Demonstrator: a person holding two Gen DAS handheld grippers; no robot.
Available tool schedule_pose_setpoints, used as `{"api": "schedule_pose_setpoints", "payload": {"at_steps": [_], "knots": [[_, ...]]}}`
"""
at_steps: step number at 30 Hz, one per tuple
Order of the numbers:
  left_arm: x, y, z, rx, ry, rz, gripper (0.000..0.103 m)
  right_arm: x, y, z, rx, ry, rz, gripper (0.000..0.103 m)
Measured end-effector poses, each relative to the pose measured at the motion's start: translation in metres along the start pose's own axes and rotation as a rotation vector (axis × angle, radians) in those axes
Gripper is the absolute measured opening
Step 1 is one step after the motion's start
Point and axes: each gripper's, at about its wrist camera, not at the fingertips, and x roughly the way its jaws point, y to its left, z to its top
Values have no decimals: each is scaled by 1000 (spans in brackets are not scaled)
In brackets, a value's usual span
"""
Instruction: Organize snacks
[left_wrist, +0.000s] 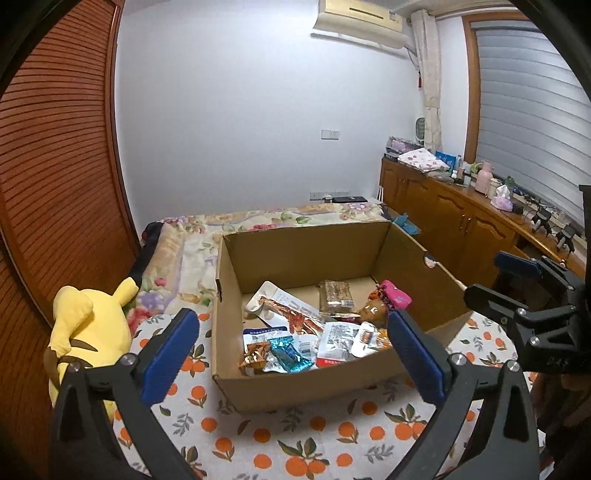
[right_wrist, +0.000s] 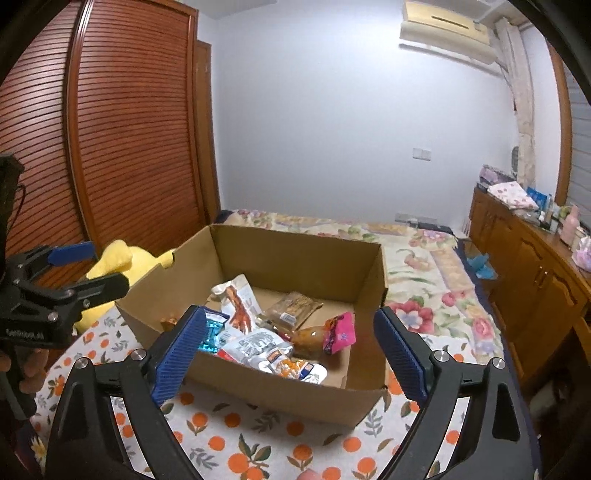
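An open cardboard box (left_wrist: 258, 387) (right_wrist: 280, 398) stands on an orange-print cloth. Several snack packets lie inside: a pink packet (left_wrist: 397, 295) (right_wrist: 341, 332), a brown bar (left_wrist: 334, 293) (right_wrist: 295, 308), a blue foil packet (left_wrist: 290, 354) (right_wrist: 212, 334), a white pouch (left_wrist: 338, 338) (right_wrist: 255, 345). My left gripper (left_wrist: 293, 356) is open and empty, held in front of the box. My right gripper (right_wrist: 291, 356) is open and empty, also before the box. Each gripper shows in the other's view, the right one (left_wrist: 517, 291) and the left one (right_wrist: 74, 266).
A yellow plush toy (left_wrist: 86, 325) (right_wrist: 118, 266) sits left of the box. A floral bed (right_wrist: 424, 266) lies behind. A wooden cabinet (left_wrist: 461, 218) with clutter runs along the right. A slatted wardrobe (right_wrist: 110, 129) stands at left.
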Motion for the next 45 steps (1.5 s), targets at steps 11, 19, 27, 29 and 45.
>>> {"api": "schedule_pose_setpoints", "payload": {"at_steps": [11,19,27,29,45], "knots": [[-63,-11,-16,12,-73,22,103,-56,13,-11,24,-75,-52,94],[-99,-20,-33,24,-107,27,103,-100,24,-26,39,-125,-76,94],[-126,-28,-50,30,-128,38,103,-131,30,-42,51,-159,-108,94],[-130,-30,-52,28,-128,36,103,-136,29,-44,60,-166,-115,94],[-145,-32,-61,20,-140,49,103,-153,28,-58,82,-172,-143,94]]}}
